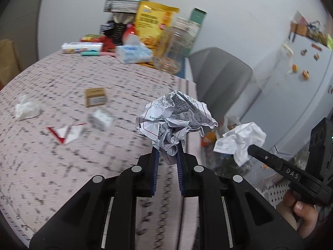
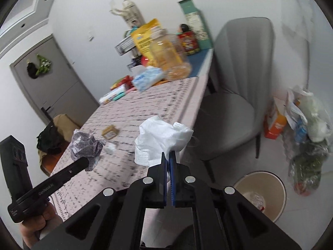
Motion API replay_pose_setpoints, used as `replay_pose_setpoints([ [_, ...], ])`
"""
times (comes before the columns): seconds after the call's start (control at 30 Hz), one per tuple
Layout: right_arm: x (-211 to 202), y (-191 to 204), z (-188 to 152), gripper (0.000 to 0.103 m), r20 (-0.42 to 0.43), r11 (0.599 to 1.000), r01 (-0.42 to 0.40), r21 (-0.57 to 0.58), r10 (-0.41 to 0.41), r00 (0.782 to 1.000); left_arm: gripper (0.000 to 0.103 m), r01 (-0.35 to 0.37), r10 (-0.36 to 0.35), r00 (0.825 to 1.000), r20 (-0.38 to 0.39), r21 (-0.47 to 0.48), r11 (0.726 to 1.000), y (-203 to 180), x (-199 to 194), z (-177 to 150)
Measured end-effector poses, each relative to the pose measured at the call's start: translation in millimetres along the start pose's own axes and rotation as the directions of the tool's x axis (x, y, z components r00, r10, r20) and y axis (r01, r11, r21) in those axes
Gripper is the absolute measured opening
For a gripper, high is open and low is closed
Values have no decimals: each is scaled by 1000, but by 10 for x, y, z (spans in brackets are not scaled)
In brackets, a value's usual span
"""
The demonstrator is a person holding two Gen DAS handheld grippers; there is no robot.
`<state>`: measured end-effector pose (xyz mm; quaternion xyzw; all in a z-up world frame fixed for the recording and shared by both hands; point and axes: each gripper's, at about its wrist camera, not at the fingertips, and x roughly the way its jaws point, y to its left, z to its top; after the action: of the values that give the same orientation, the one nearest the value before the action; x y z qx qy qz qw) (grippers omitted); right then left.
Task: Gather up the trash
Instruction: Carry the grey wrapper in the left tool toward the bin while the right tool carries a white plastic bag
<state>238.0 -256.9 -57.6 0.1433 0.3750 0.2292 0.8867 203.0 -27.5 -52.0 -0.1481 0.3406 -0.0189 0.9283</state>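
Note:
My left gripper (image 1: 168, 152) is shut on a crumpled ball of printed paper (image 1: 175, 120), held above the table's right edge. My right gripper (image 2: 168, 156) is shut on a white crumpled tissue or face mask (image 2: 162, 139), also lifted off the table. In the left wrist view the right gripper (image 1: 252, 149) and its white wad (image 1: 243, 139) show at the right. On the patterned tablecloth (image 1: 62, 166) lie a white tissue (image 1: 28, 109), a small brown box (image 1: 95, 96), a small white box (image 1: 101, 118) and a red-and-white wrapper (image 1: 66, 134). A beige bin (image 2: 262, 193) stands on the floor, lower right.
A grey chair (image 2: 233, 95) stands beside the table, between it and the bin. Full plastic bags (image 2: 308, 135) lean against the wall past the bin. Snack bags, a clear jar (image 1: 174, 45), tissue packs and boxes crowd the table's far end. A white fridge (image 1: 291, 87) stands to the right.

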Motion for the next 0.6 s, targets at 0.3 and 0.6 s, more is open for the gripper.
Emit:
replay_pose_setpoints([
  [0.3,-15,-658,-166,4,-21,992,72,104,-70,997,16,45,-39,996,-78,80,996,-543,395,-95],
  [0.6,104,-1324,-428,4,-66,969,119,216,-107,992,16,70,-43,984,-173,153,986,-982,827,-274],
])
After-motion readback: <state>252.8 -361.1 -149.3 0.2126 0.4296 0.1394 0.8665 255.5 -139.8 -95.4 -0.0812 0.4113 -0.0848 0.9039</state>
